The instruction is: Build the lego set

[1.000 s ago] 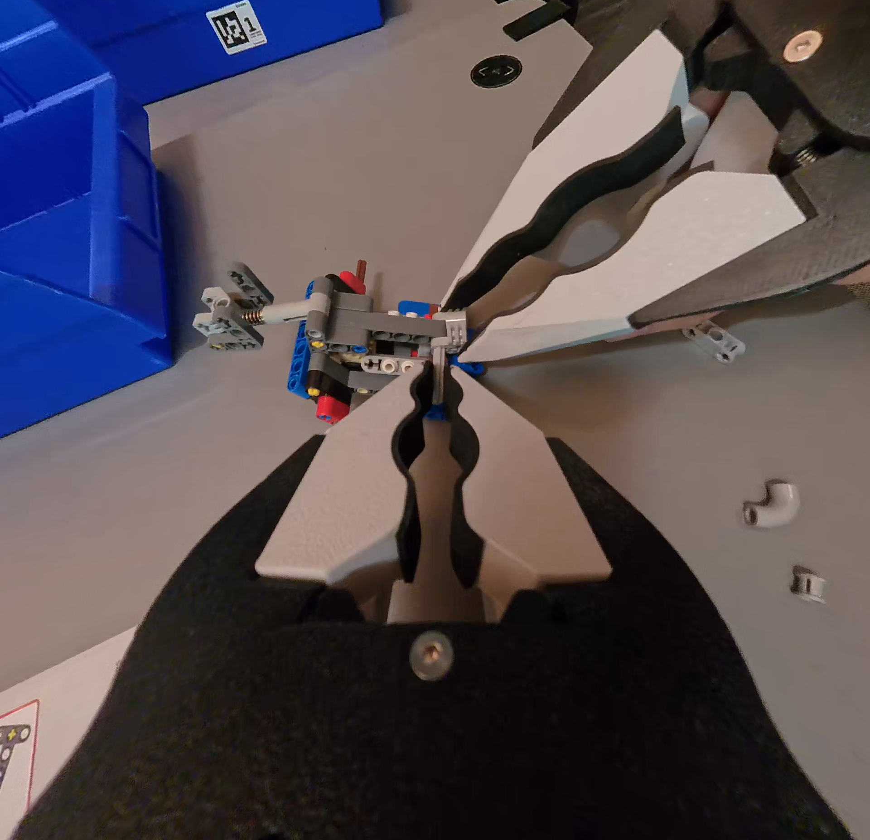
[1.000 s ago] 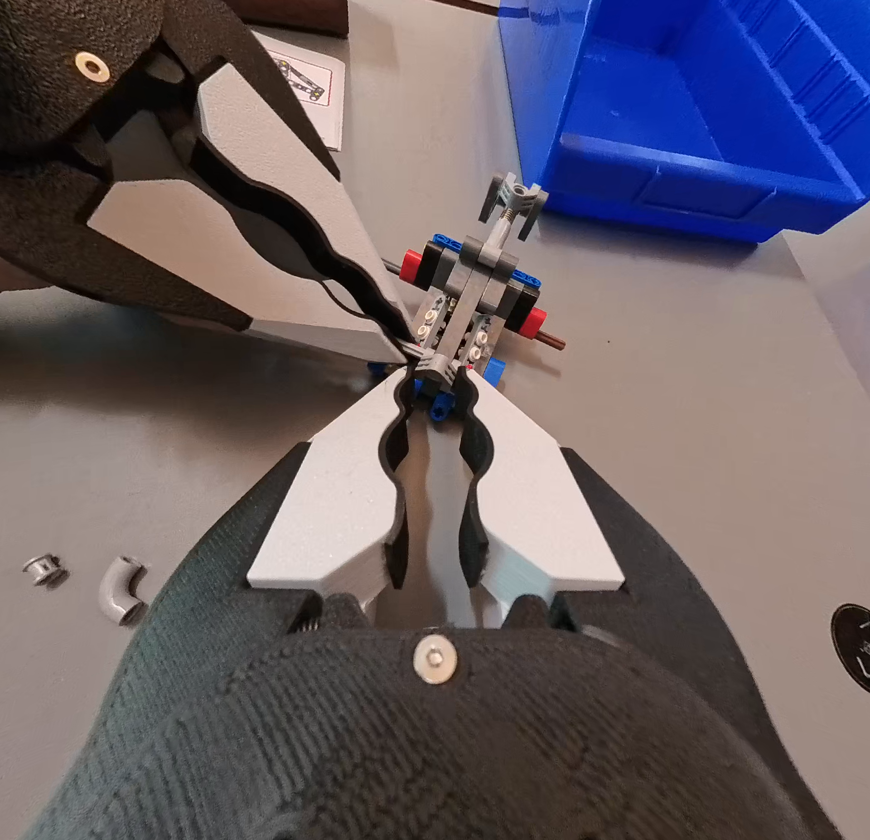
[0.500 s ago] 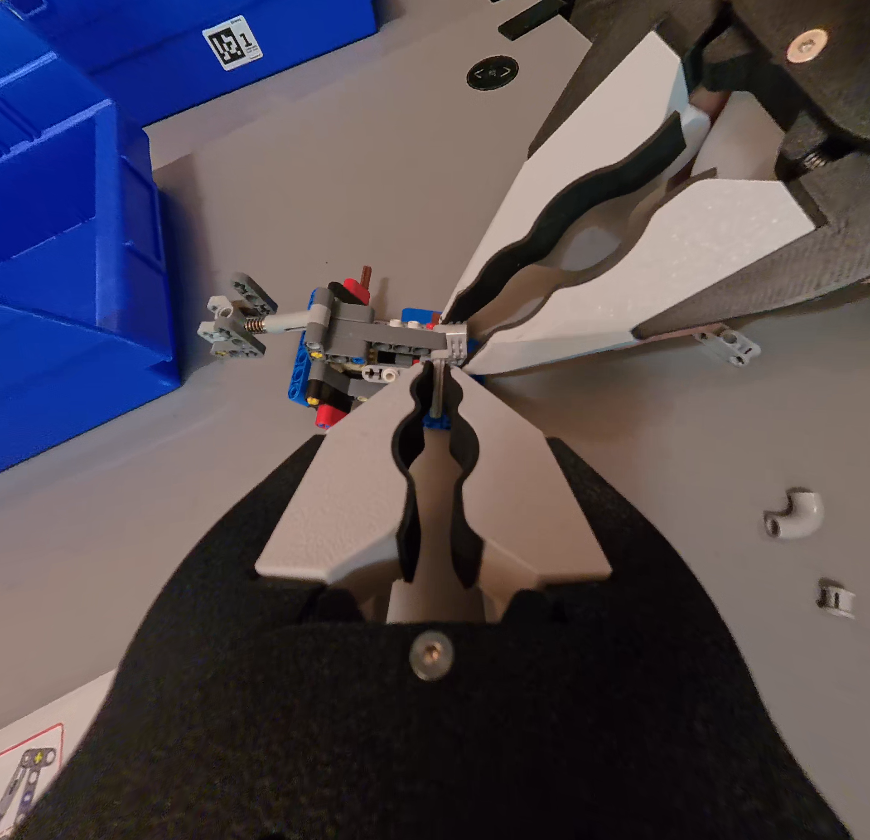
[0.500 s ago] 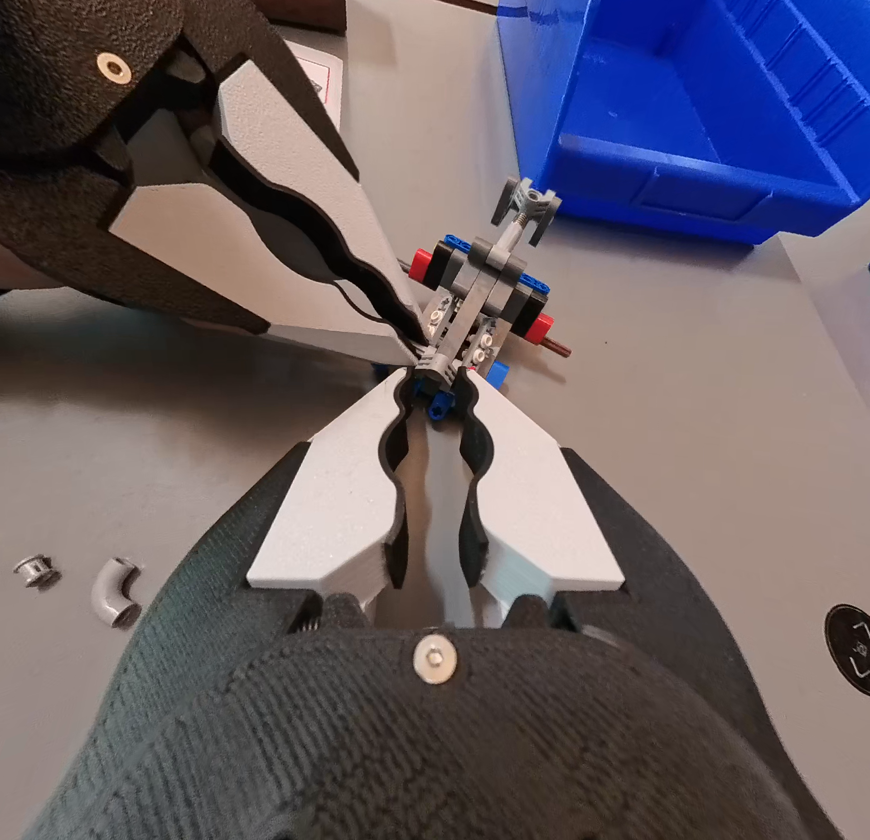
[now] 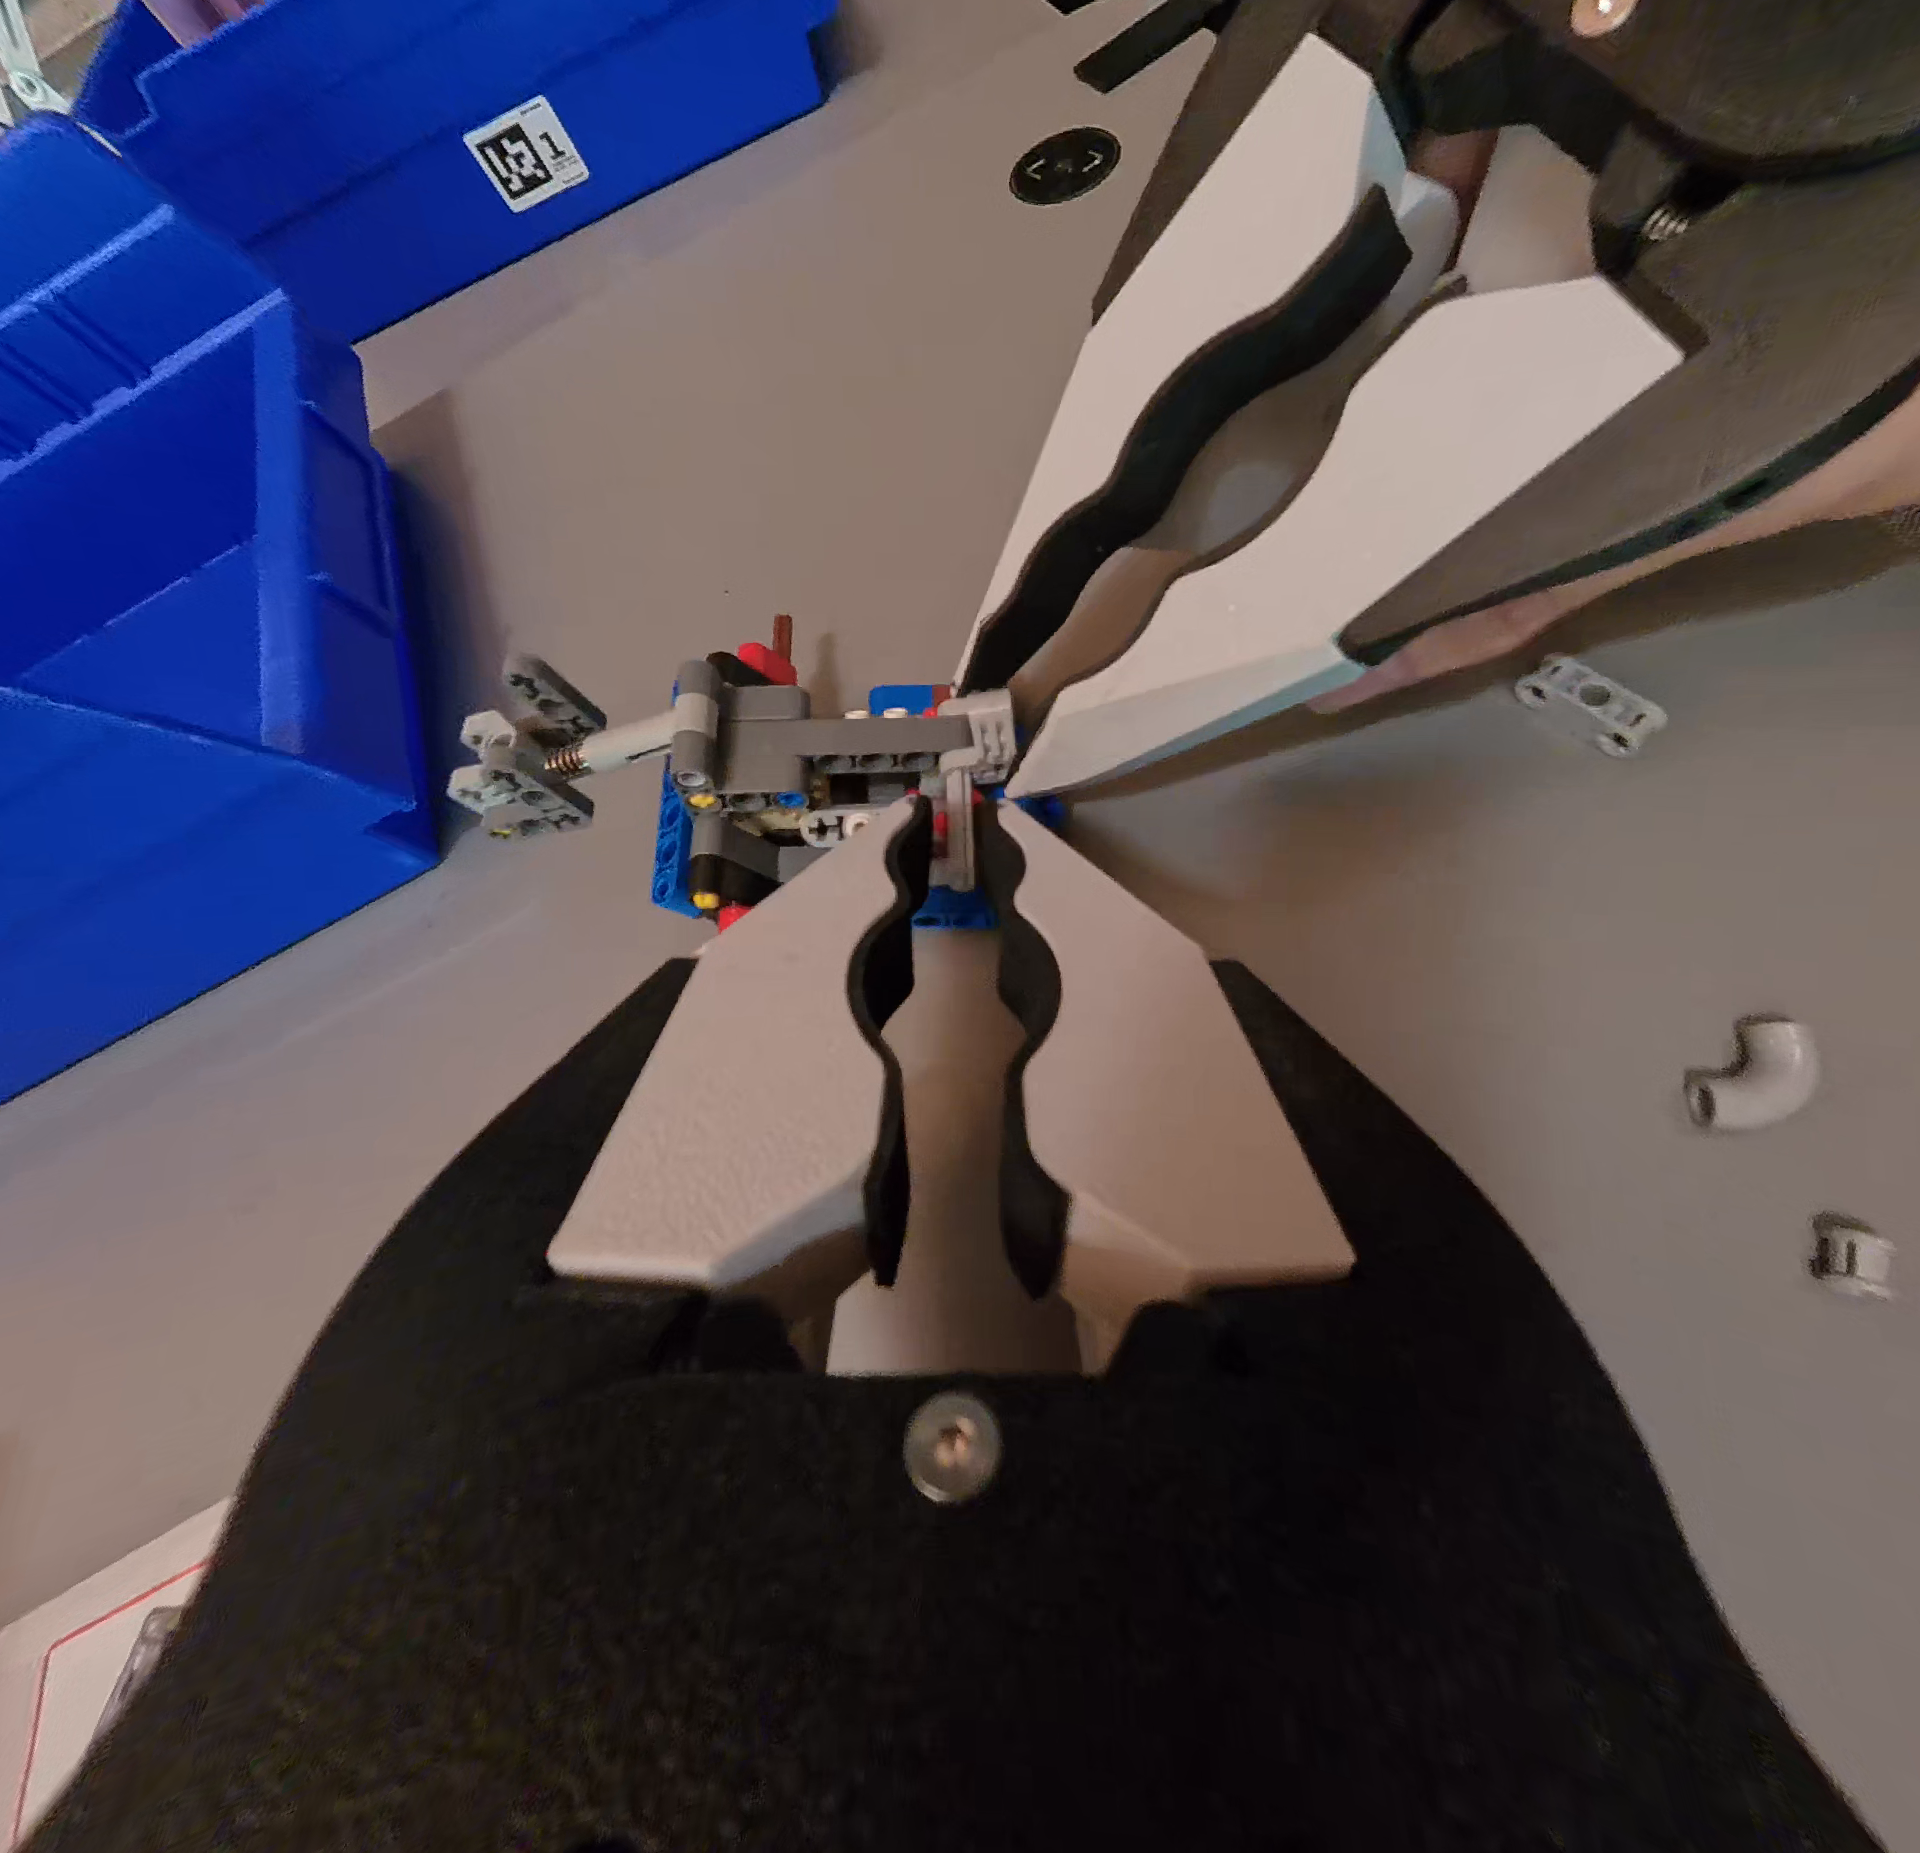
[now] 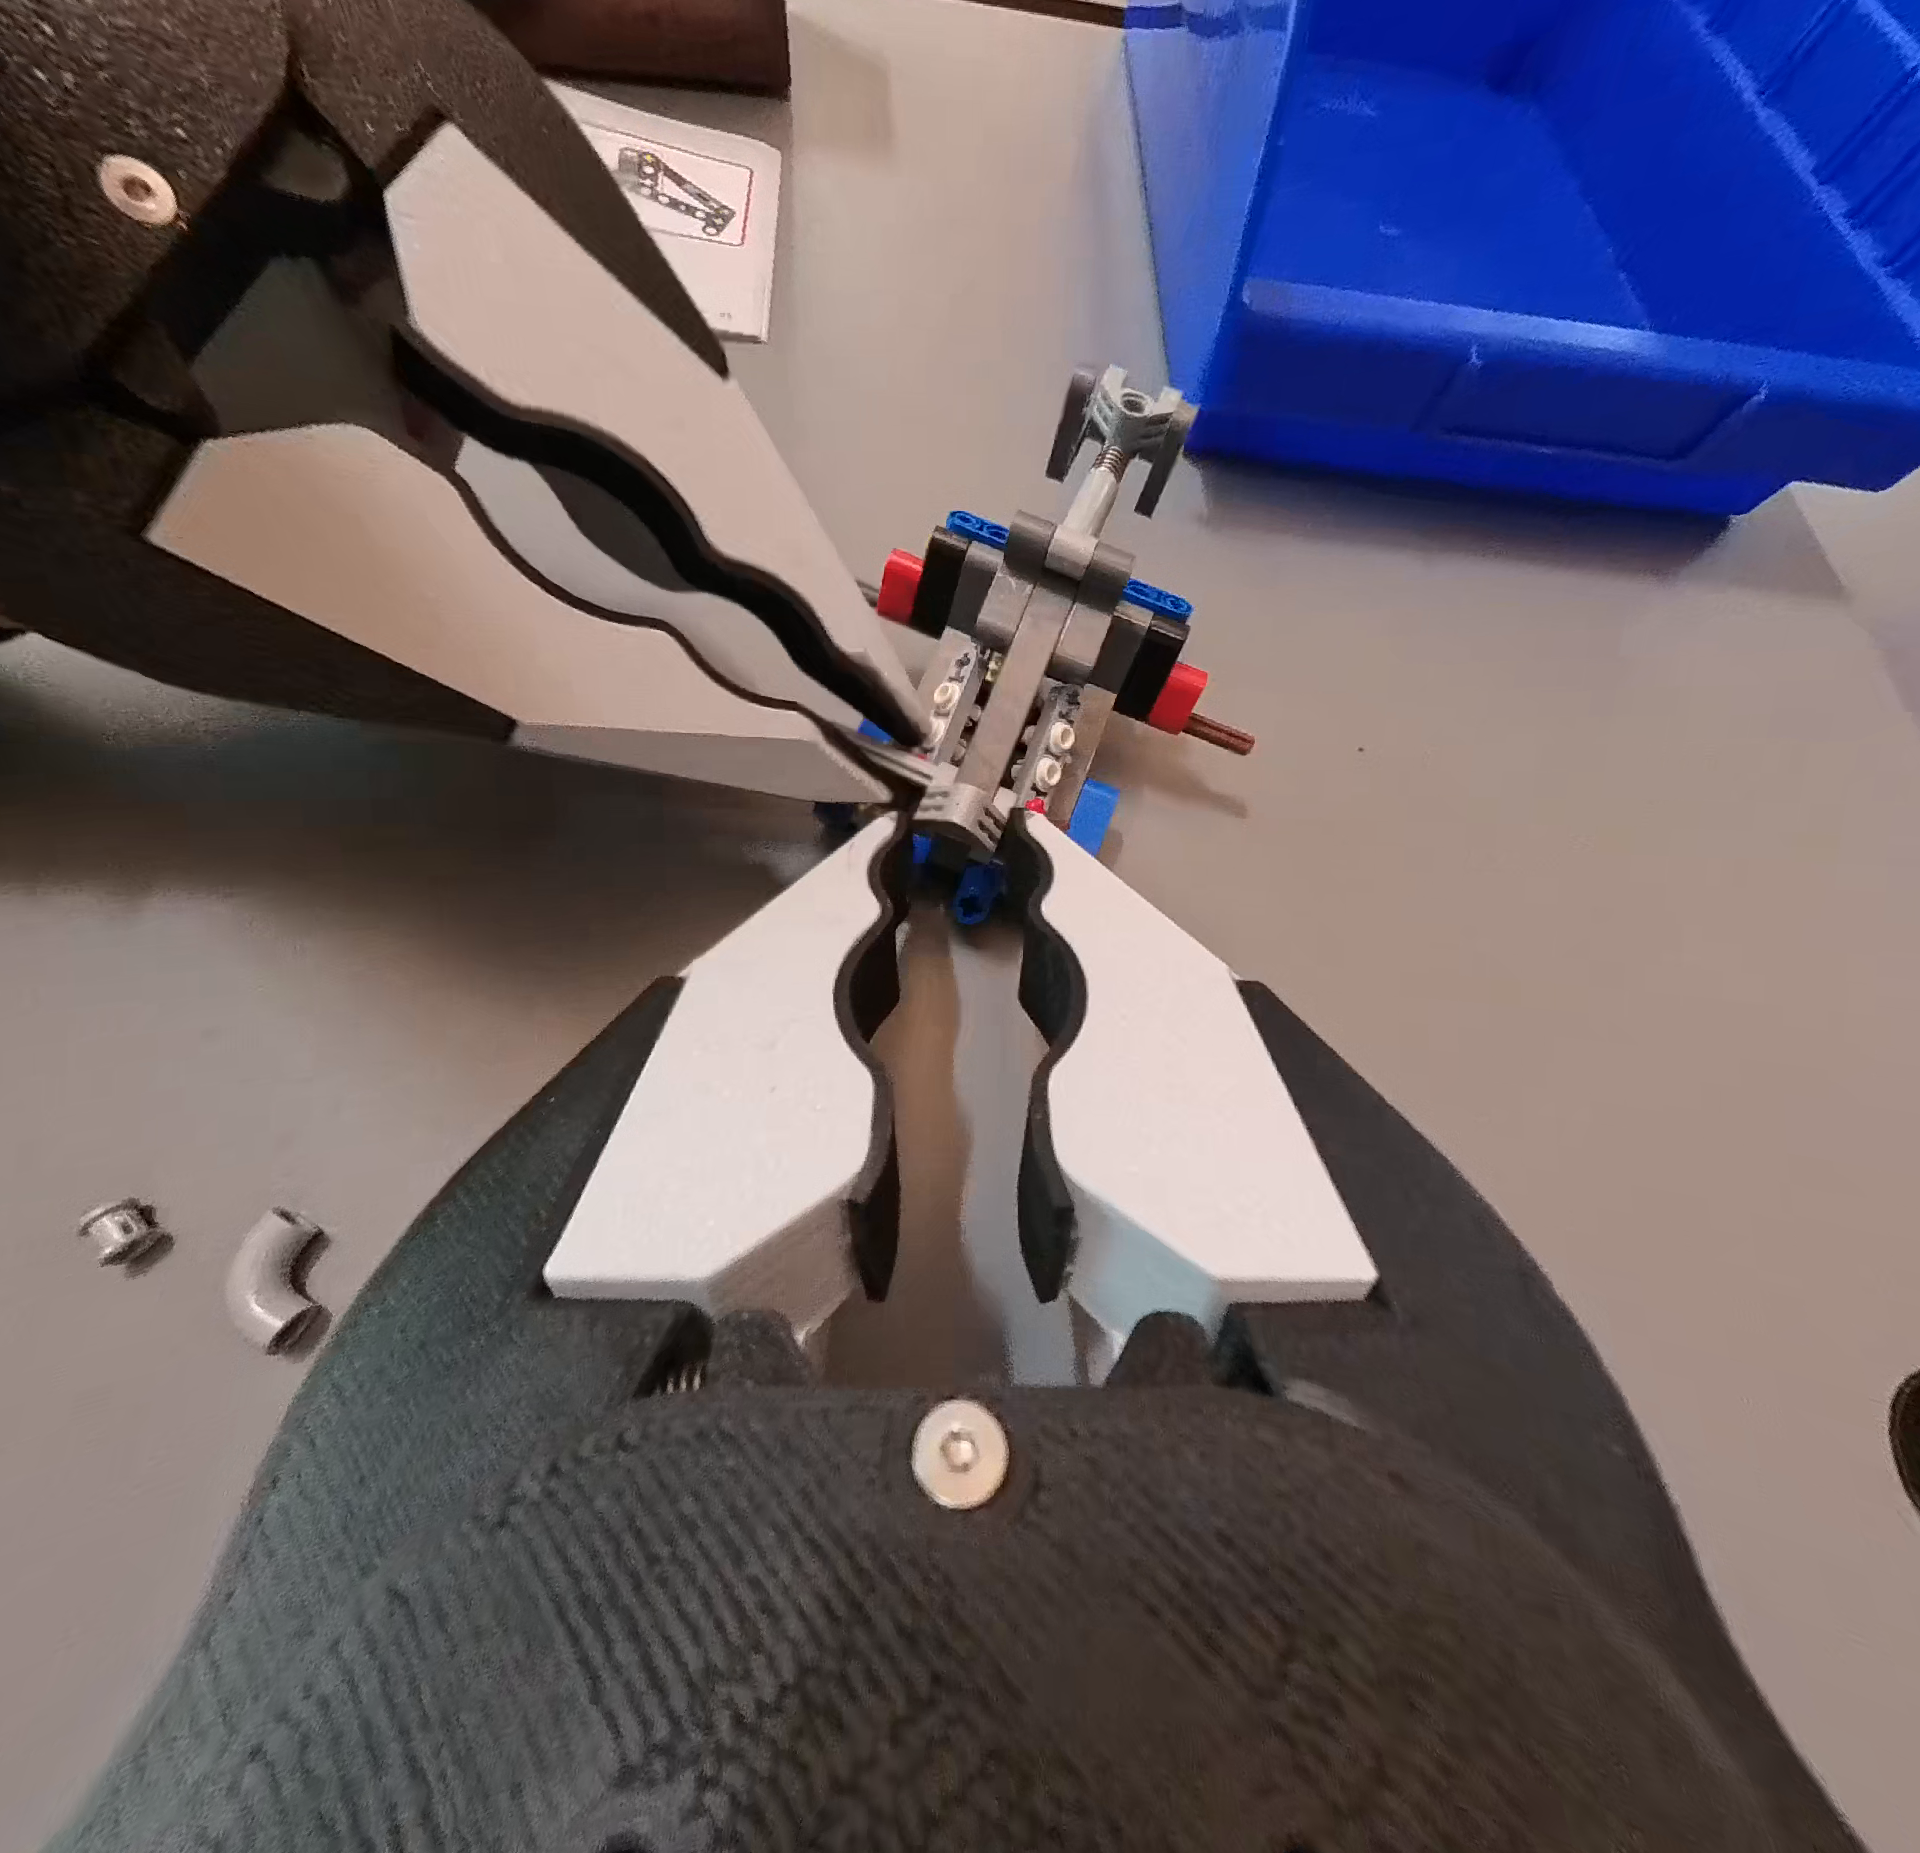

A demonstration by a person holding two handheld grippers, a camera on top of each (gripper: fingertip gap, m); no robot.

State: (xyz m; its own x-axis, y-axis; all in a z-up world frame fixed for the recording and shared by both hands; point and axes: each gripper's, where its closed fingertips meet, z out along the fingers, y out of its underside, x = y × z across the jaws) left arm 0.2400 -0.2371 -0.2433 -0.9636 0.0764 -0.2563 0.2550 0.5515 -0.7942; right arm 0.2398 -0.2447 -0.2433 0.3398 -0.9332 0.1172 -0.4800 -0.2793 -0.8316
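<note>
Grey and matte, the surface [image 6: 1455,972] is carrying a small brick-built model [image 5: 790,764] of grey, blue, red and black pieces, which is sitting near its middle, just beside a blue bin [image 5: 187,598] in the left wrist view. Both tongs are meeting at the model's near end. The left tongs [image 5: 961,816] are standing slightly apart around a thin light grey upright piece [image 5: 961,837] at that end; a sliver of space is showing at the left pad, so they are not pressing on it. The right tongs [image 6: 961,832] are clamping the dark grey ribbed connector [image 6: 966,811] at the tip of the model's long grey beam, both pads pressing against its sides. A spring-loaded rod with a forked grey end [image 6: 1117,432] is pointing from the model's far end toward a second blue bin [image 6: 1538,276]. Off to one side, well apart from the model, a grey elbow piece [image 5: 1751,1071] and a small grey bush [image 5: 1844,1258] are lying loose, and a pale holed connector [image 5: 1590,702] is lying near the right tongs' body. A printed sheet [image 6: 707,214] is lying farther back on the surface
</note>
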